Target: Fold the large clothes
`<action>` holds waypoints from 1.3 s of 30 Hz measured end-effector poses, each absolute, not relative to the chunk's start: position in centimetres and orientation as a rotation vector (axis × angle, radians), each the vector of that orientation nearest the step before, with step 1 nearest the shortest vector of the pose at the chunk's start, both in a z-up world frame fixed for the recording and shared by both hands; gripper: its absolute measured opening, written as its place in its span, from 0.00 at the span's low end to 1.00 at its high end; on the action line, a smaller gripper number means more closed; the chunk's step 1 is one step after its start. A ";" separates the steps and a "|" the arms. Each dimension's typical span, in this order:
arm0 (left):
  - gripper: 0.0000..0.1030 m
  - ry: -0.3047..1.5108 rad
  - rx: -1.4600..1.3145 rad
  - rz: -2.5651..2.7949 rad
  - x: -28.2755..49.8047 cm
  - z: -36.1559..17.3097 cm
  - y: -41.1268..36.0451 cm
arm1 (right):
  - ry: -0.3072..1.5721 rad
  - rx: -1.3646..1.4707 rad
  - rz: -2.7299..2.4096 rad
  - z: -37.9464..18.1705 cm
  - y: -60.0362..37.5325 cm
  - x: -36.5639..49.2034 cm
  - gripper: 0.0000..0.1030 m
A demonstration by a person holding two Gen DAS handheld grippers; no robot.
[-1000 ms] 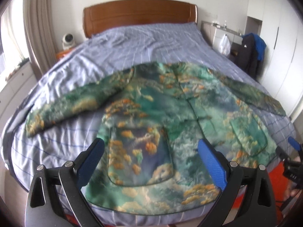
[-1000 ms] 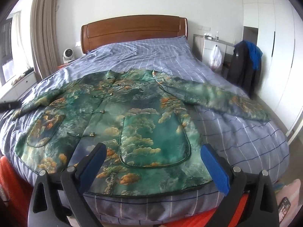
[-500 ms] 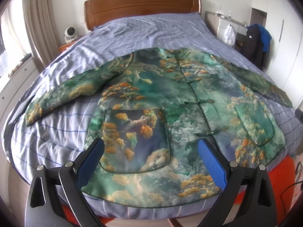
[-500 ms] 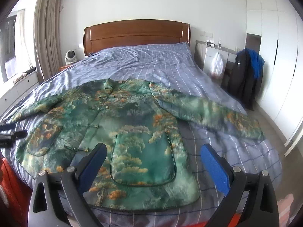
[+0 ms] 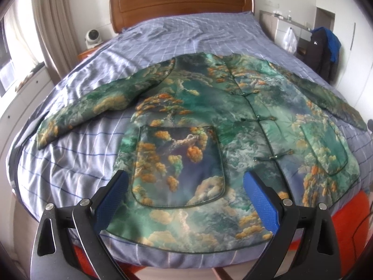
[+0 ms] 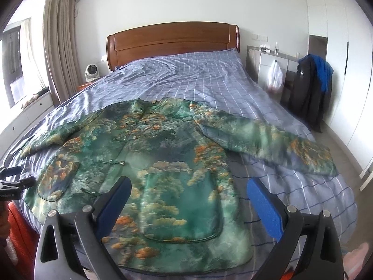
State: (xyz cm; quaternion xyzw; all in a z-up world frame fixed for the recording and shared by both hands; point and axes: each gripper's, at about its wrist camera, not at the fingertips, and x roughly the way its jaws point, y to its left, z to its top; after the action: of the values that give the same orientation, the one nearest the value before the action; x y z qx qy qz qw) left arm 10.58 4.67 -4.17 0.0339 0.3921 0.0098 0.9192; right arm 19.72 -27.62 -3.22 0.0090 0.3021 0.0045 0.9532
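While both views have drawn back and risen over the last second, the jacket (image 5: 209,121) itself has not moved; it lies face up and fully spread on the bed (image 5: 186,35), collar toward the headboard (image 5: 181,2), hem at the foot edge nearest the cameras, both sleeves stretched out to the sides. A second ago the left view sat lower and closer over the hem and showed the tip of the other tool at its right margin; now it sees the whole front, the frog fastenings down the middle and both patch pockets, and the other tool is gone from it. The right view has lifted likewise, so that the right sleeve (image 6: 268,144) lies wholly in sight across the checked cover, and the left tool (image 6: 11,184) shows at the far left margin, level with the hem corner; whether it touches cloth there I cannot tell.

The left tool (image 5: 185,198) is spread wide with nothing between its blue pads (image 5: 112,200); the right tool (image 6: 188,203) is equally spread and empty; both hover above the hem rather than on it.

I take the change as a step back to survey, not a fold; no part of the garment is yet doubled over, so the task stands at its start; the sleeves, lying free and flat, look like the natural first thing to bring inward.
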 end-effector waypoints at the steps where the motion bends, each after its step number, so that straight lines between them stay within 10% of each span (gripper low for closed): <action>1: 0.96 0.805 0.069 0.021 10.4 -4.2 4.9 | 0.612 0.039 0.007 -3.5 -29.2 20.0 0.96; 18: 0.96 0.859 0.132 0.031 11.5 -5.5 3.1 | 0.623 1.160 -0.397 -14.1 -67.4 26.1 0.81; 22: 0.96 0.890 0.136 0.032 12.1 -6.2 2.7 | 0.631 1.164 -0.383 -15.9 -67.3 27.9 0.70; 26: 0.96 0.893 0.142 0.031 12.0 -6.5 2.4 | 0.637 1.129 -0.466 -16.4 -67.2 28.8 0.14; 39: 0.96 0.851 0.116 0.006 10.9 -5.8 3.4 | 0.447 0.630 0.141 2.9 -35.5 42.9 0.12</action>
State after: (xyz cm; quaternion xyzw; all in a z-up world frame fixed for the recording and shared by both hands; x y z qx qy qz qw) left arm 10.94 3.38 -5.79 0.0561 0.4123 0.0031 0.9093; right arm 42.87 -35.49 2.85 0.3069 0.2179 0.0686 0.9239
